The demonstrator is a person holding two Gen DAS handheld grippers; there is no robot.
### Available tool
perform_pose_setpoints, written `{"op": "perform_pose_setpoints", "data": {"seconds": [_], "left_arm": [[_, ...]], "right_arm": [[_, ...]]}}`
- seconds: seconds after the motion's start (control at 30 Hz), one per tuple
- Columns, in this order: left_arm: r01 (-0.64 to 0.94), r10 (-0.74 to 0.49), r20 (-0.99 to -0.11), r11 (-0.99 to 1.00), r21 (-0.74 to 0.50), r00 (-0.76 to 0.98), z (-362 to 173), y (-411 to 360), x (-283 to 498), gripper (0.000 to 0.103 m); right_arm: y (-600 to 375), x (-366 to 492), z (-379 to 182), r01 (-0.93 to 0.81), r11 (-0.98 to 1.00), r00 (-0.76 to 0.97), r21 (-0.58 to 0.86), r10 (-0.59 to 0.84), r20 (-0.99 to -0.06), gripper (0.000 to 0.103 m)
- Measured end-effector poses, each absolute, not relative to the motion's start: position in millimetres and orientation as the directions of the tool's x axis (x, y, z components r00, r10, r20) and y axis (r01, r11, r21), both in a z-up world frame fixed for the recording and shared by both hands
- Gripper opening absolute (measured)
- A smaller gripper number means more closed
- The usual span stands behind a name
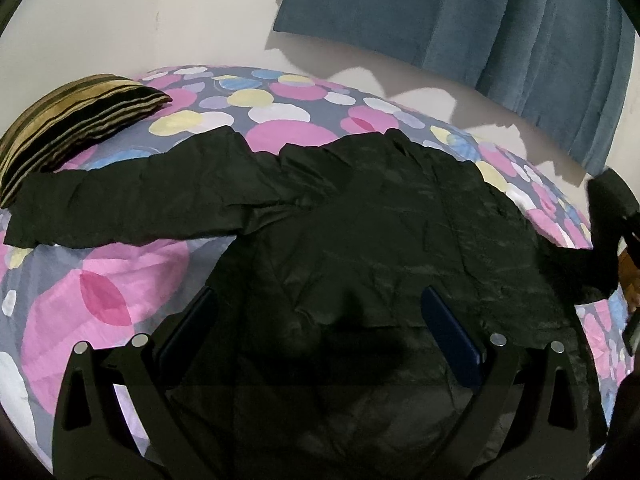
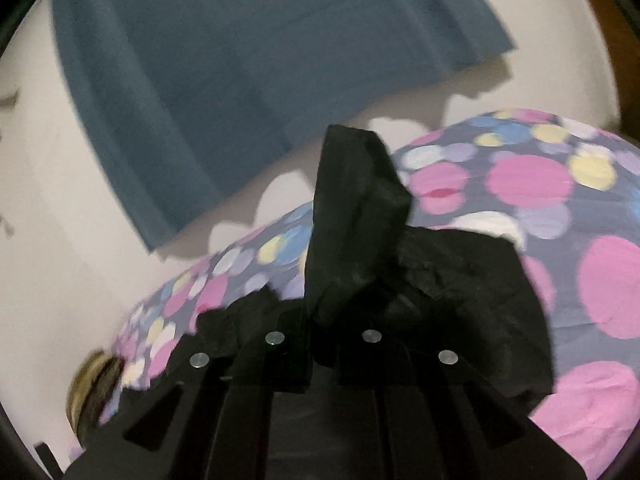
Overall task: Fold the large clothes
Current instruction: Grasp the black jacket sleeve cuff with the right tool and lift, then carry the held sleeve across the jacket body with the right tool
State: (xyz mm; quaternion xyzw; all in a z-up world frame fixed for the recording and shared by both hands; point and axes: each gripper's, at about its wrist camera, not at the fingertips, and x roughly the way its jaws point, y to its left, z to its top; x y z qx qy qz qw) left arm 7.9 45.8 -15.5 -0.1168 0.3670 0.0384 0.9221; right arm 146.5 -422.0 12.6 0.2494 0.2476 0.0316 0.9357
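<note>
A large black long-sleeved garment [image 1: 360,240] lies spread on the bed, one sleeve [image 1: 132,204] stretched out to the left. My left gripper [image 1: 320,316] is open, hovering over the garment's body with nothing between its fingers. My right gripper [image 2: 324,320] is shut on the garment's other sleeve [image 2: 356,216], whose end stands up above the fingers. The right gripper also shows at the right edge of the left wrist view [image 1: 612,216], holding that sleeve lifted off the bed.
The bed has a cover [image 1: 100,280] with pink, yellow and blue circles. A striped gold and black pillow [image 1: 68,128] lies at the far left. A white wall [image 1: 120,20] and a blue curtain [image 1: 480,20] stand behind the bed.
</note>
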Motion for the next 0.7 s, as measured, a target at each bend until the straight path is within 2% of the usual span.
{"op": "perform_pose_setpoints", "data": {"seconds": [0.47, 0.7], "left_arm": [[-0.153, -0.021, -0.692, 0.97, -0.189, 0.722, -16.9, 47.1, 9.6, 0.101], [-0.147, -0.028, -0.696, 0.971, -0.191, 0.717, -18.8, 45.2, 9.7, 0.101]], "right_arm": [[-253.4, 184.3, -23.2, -0.22, 0.919, 0.739, 0.326, 0.375, -0.559, 0.007], [-212.5, 189.2, -57.0, -0.298, 0.924, 0.657, 0.238, 0.38, -0.651, 0.007]]}}
